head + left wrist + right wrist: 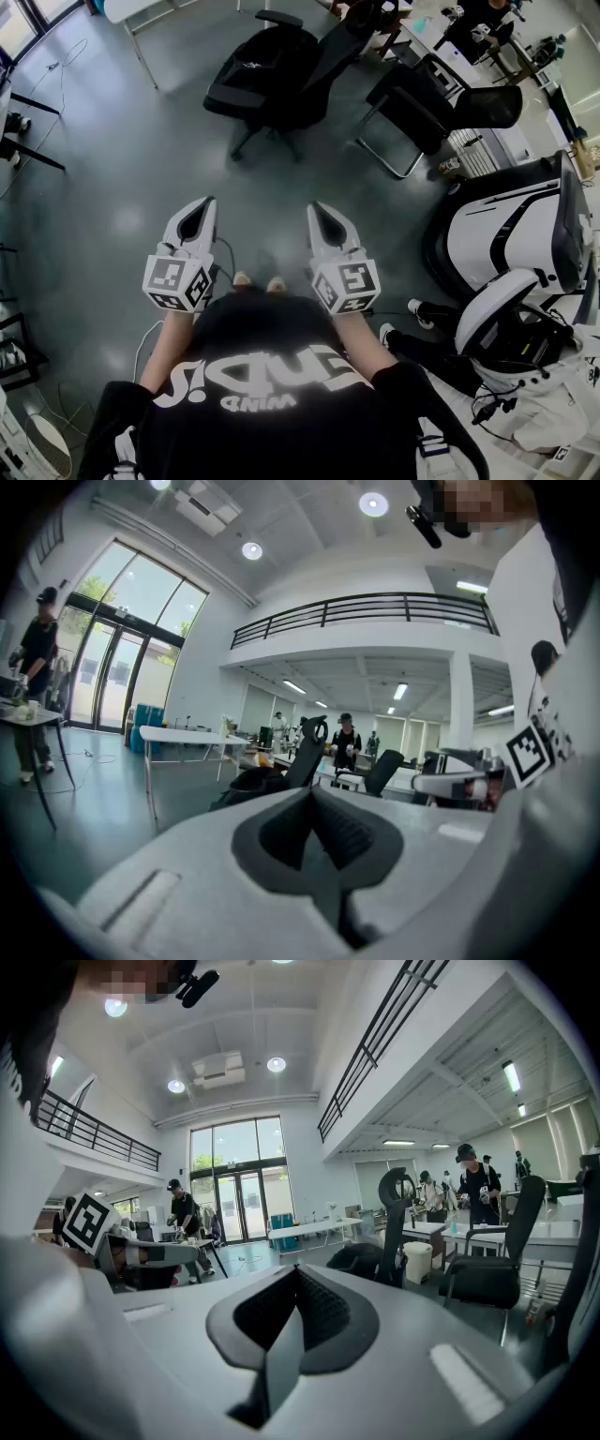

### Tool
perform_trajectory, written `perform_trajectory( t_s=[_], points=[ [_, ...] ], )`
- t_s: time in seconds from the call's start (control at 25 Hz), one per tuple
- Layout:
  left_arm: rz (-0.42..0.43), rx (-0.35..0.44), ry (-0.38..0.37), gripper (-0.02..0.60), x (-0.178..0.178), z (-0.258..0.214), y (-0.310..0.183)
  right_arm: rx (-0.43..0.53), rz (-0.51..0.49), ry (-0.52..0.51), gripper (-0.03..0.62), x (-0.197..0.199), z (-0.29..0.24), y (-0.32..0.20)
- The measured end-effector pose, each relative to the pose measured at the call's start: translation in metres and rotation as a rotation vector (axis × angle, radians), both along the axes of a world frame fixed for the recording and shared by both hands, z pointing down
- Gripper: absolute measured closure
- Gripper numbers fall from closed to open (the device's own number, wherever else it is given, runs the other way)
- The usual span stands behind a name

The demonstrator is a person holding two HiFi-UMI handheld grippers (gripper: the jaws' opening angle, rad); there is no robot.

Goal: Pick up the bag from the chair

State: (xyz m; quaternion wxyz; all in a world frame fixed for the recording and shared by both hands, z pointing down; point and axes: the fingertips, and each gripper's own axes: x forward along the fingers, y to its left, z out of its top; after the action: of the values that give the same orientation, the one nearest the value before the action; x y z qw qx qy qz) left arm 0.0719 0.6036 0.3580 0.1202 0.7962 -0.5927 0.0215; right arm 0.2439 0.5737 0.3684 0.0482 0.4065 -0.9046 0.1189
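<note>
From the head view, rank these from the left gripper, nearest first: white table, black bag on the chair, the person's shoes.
1. Shoes: just right of the left gripper.
2. Black bag: ahead, on the office chair.
3. White table: farthest, top-left.

A grey, glossy floor [122, 187] is shown. A black swivel chair [230, 98] is supported on it by a star base, and a black bag [267, 61] is carried on the seat. A second black chair [422, 117], on a metal frame, is positioned just beside it. A white cable [141, 345] is laid on the floor at lower left.
</note>
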Motion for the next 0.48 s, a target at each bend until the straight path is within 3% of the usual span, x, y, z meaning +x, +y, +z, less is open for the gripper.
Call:
perform_trajectory(
  t_s=[0.48],
  points=[
    [0.005, -0.007, 0.004, 0.580, -0.018, 0.012, 0.002, -0.006, 0.021, -0.029, 0.594, -0.012, 0.009, -0.001]
  ],
)
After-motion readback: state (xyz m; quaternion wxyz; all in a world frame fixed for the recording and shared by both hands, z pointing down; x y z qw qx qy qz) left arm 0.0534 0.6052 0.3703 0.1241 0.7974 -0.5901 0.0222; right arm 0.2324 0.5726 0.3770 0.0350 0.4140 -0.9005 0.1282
